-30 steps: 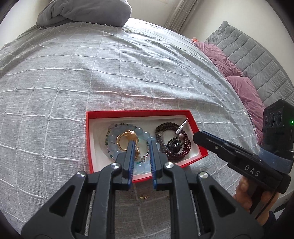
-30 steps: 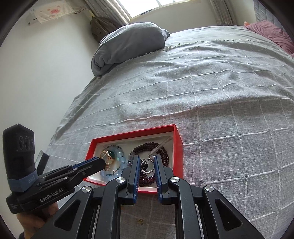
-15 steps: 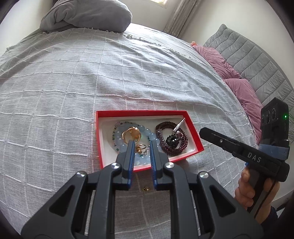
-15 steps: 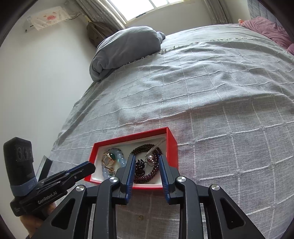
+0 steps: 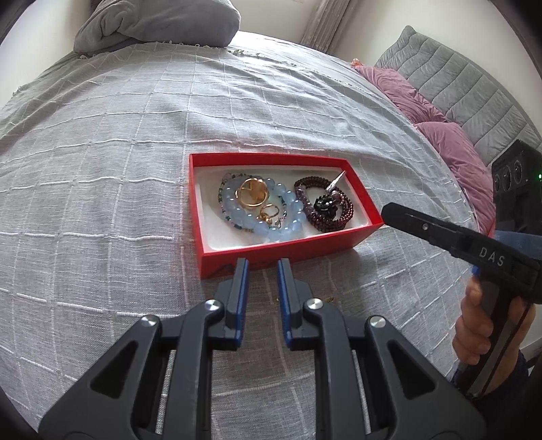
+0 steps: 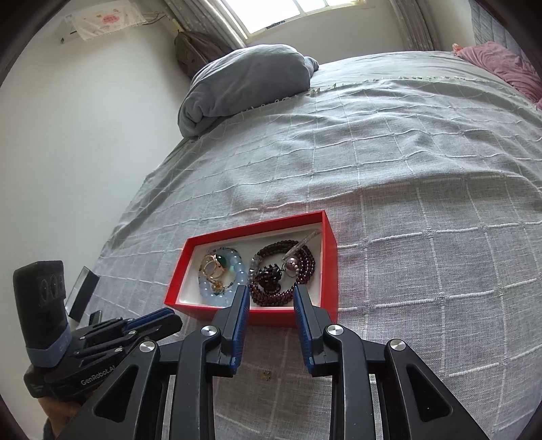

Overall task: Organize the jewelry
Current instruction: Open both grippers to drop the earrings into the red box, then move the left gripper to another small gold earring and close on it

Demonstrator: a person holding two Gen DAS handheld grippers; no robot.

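before red box (image 5: 284, 252), both tongs (image 5: 262, 264) parted, empty

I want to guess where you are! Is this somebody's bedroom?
Yes, most likely a bedroom. The red box of jewelry sits on a big bed with a grey cover, pink pillows lie by the padded headboard, and there is a window.

Open bedspread (image 5: 101, 189) surrounds the red box (image 5: 288, 250); jewelry fills its right two-thirds.
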